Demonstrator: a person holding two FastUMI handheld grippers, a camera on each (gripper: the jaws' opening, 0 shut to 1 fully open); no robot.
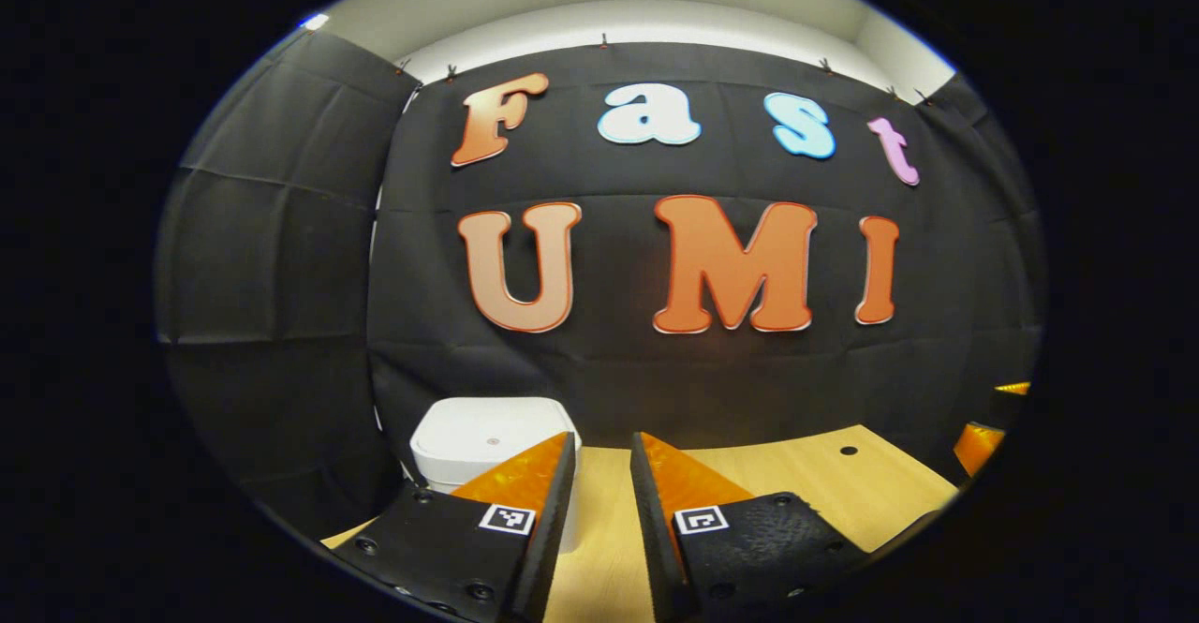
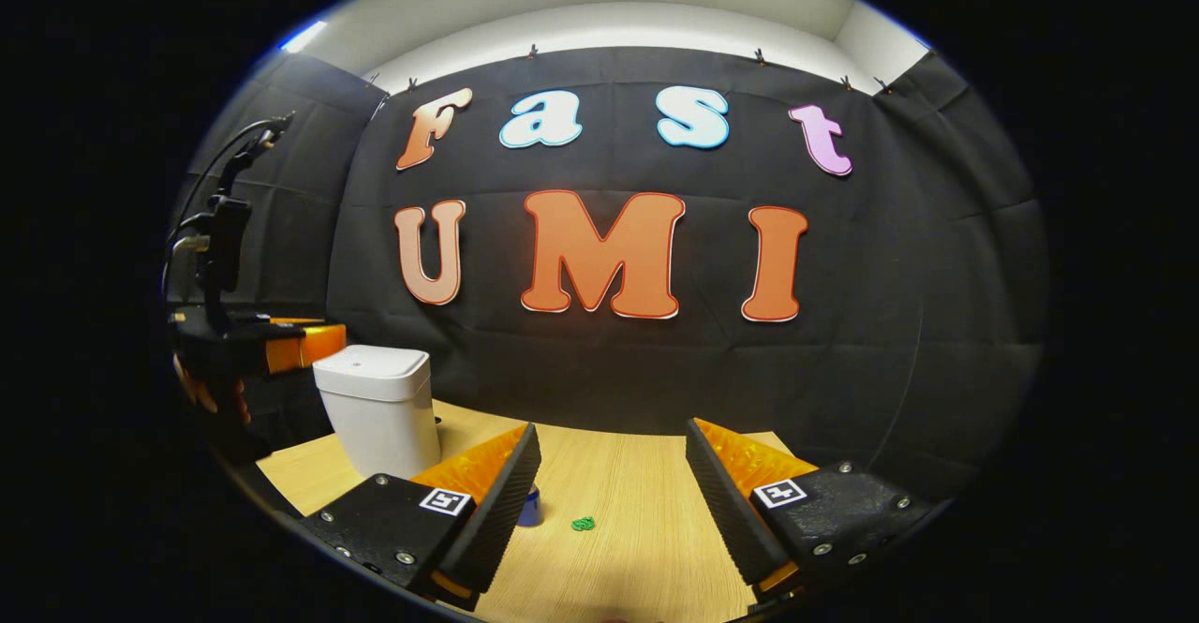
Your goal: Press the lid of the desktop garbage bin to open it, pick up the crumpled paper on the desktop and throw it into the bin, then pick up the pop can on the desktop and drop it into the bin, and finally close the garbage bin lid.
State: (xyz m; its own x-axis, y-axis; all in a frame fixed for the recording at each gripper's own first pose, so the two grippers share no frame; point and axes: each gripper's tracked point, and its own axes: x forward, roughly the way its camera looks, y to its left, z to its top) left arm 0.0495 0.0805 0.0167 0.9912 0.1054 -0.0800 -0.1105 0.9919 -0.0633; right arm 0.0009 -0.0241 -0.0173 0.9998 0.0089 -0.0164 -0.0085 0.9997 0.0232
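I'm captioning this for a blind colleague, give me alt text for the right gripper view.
The right gripper hangs open above a wooden table, a small green crumpled paper between its fingers. A white bin, lid closed, stands at left, the left gripper beside it.

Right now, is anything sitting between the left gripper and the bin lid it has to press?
Nothing visible. The left gripper is open and empty, and the white garbage bin stands just beyond its left finger, lid shut, with bare wooden desktop around it.
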